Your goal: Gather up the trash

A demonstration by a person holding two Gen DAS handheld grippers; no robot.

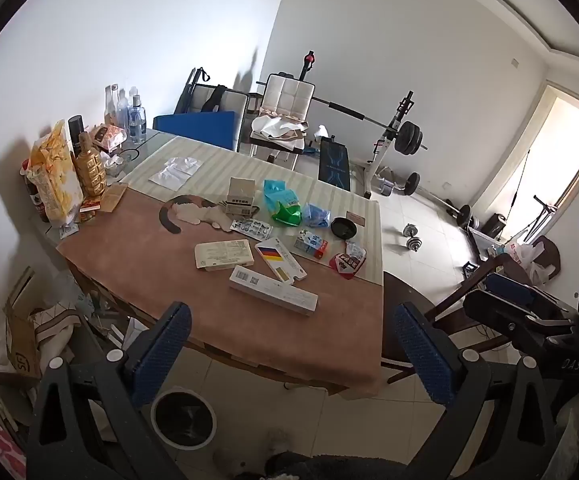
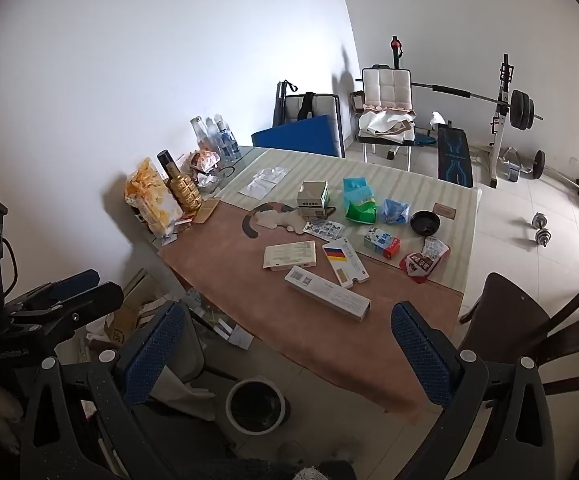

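Litter lies across the table (image 1: 137, 264): a long white box (image 1: 273, 295) (image 2: 326, 298) nearest the front edge, a flat carton with a black-red-yellow stripe (image 1: 280, 265) (image 2: 344, 265), a beige box (image 1: 224, 254), a small milk carton (image 1: 310, 246) (image 2: 381, 243), a red wrapper (image 1: 346, 265), a green-blue bag (image 1: 284, 202) and a black lid (image 1: 343, 227). A white-rimmed bin (image 1: 183, 416) (image 2: 256, 405) stands on the floor in front of the table. My left gripper (image 1: 289, 360) and right gripper (image 2: 287, 356) both hover open and hold nothing, short of the table and above the bin.
Snack bags, a gold bottle (image 1: 90, 168) and water bottles stand at the table's far left by the wall. A dark wooden chair (image 2: 529, 320) sits at the right. Cardboard and cloths clutter the floor at the left (image 1: 21, 340). A weight bench and dumbbells (image 1: 409, 236) lie beyond.
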